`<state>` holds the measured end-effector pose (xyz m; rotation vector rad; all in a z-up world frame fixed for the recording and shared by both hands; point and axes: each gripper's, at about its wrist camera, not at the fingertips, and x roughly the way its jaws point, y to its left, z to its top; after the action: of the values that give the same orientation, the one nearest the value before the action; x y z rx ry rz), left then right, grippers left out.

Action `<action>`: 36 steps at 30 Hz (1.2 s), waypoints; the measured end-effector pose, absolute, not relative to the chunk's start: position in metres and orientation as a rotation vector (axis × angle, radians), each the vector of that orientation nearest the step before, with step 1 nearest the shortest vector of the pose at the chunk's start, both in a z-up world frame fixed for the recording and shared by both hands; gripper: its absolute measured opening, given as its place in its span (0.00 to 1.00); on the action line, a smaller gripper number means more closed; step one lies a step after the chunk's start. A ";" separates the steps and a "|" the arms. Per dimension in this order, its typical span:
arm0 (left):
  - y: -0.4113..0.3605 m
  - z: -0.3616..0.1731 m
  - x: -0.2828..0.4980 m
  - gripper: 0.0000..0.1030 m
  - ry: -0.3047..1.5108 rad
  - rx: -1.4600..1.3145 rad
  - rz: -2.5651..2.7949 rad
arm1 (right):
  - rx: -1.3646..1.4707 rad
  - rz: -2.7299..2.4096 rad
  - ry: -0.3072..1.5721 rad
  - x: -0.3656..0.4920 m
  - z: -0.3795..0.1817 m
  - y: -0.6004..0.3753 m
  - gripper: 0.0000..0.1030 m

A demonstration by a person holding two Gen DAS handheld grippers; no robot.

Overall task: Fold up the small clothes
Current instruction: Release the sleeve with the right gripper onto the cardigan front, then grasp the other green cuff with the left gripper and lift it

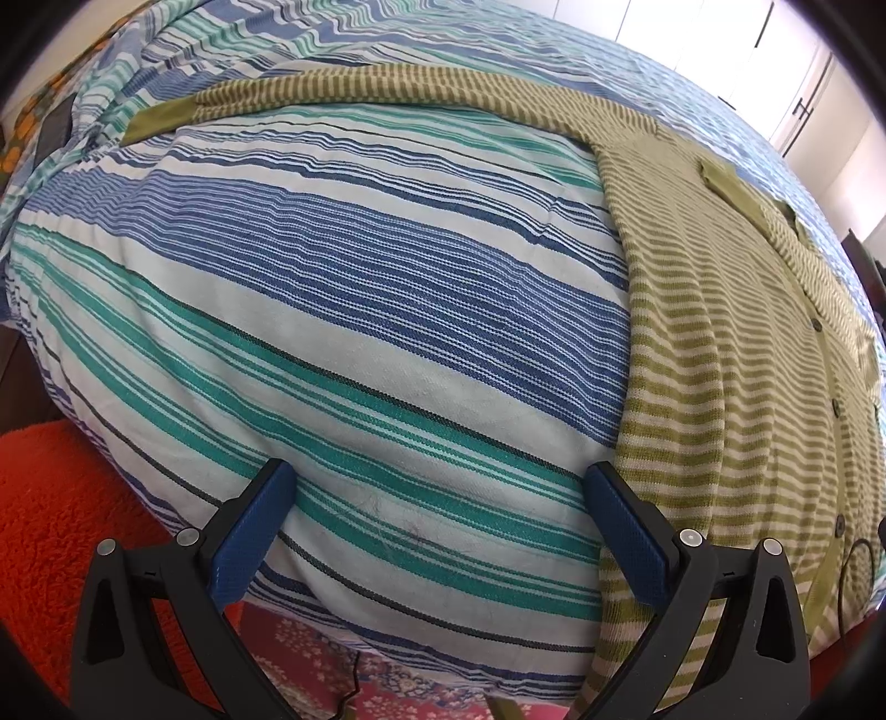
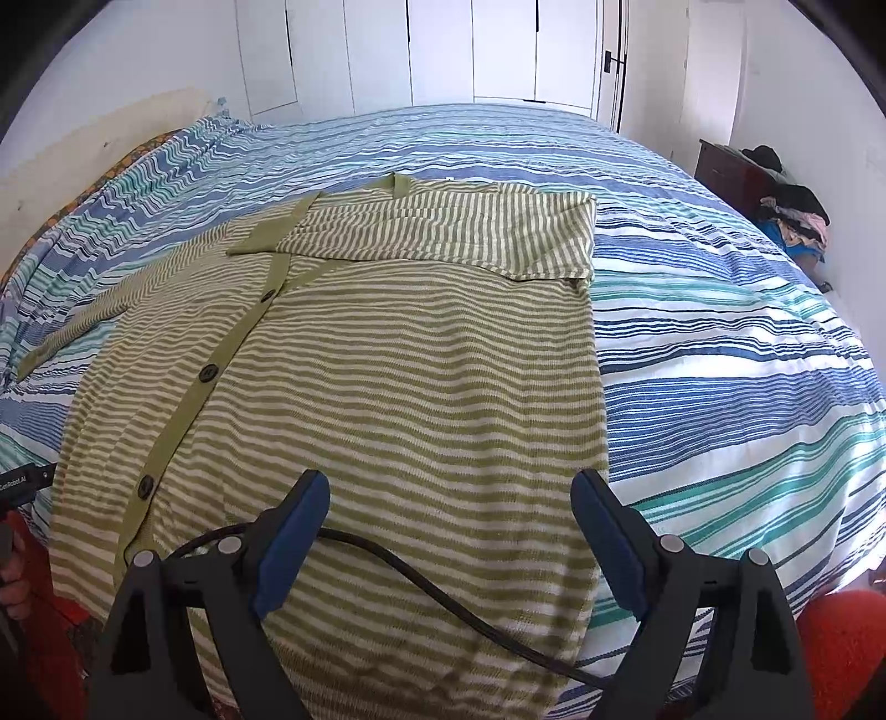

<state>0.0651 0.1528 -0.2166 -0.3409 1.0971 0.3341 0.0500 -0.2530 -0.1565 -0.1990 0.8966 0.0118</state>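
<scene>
A green-and-cream striped cardigan (image 2: 387, 360) lies flat, buttoned side up, on the striped bedspread (image 2: 720, 343). Its right sleeve is folded across the chest (image 2: 443, 232). Its left sleeve (image 1: 343, 91) stretches out straight to the side, ending in a plain green cuff (image 1: 160, 119). The cardigan's body also shows in the left wrist view (image 1: 747, 387). My left gripper (image 1: 437, 531) is open and empty above the bedspread (image 1: 332, 310), just left of the cardigan's hem edge. My right gripper (image 2: 448, 537) is open and empty above the cardigan's lower right part.
A black cable (image 2: 443, 603) lies across the cardigan's hem. An orange fluffy rug (image 1: 50, 498) and patterned fabric (image 1: 332, 670) lie below the bed's edge. A dark nightstand with piled clothes (image 2: 786, 216) stands at the far right. White wardrobe doors (image 2: 443, 50) are behind the bed.
</scene>
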 end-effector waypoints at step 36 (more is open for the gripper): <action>0.520 -0.231 0.130 0.53 0.523 -1.467 0.516 | -0.315 0.084 0.969 0.060 -0.180 -0.214 0.86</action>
<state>0.1302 0.5201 -0.2314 -1.4667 0.5230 0.5159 0.0601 -0.2136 -0.1797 -0.3150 0.9689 0.0837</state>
